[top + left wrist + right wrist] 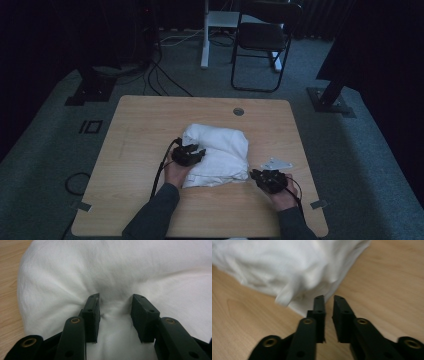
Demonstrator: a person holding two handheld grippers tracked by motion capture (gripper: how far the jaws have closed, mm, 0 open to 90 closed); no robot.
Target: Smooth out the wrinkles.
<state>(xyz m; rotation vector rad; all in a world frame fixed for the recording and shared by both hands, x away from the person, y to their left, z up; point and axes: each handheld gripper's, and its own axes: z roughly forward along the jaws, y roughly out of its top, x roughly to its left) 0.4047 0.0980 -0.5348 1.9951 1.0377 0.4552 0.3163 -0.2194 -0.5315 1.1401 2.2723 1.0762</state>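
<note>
The work in hand looked like folding a white cloth (216, 155), which lay bunched in a thick bundle near the middle of the wooden table (140, 125); the step seemed to be one of pinning and regrasping. The left gripper (189, 154) sat on the bundle's near-left part, its jaws pressed down into the fabric with a puckered ridge of cloth (115, 312) gathered between them; the pads stood partly apart, clamped on that fold. The right gripper (270, 179) lay low by the cloth's near-right corner (312, 302), jaws almost together with a narrow gap between; no fabric showed in that gap, so it held nothing, and its tips pointed at the corner's edge.

The next move probably called for the right jaws to part, slide over that corner and bite it, while the left kept the bundle anchored. Both forearms entered from the table's near edge, the left hand (175, 172) angled inward over the cloth, the right hand (282, 195) lying near the tabletop, just beside a small grey plate (276, 163).
</note>
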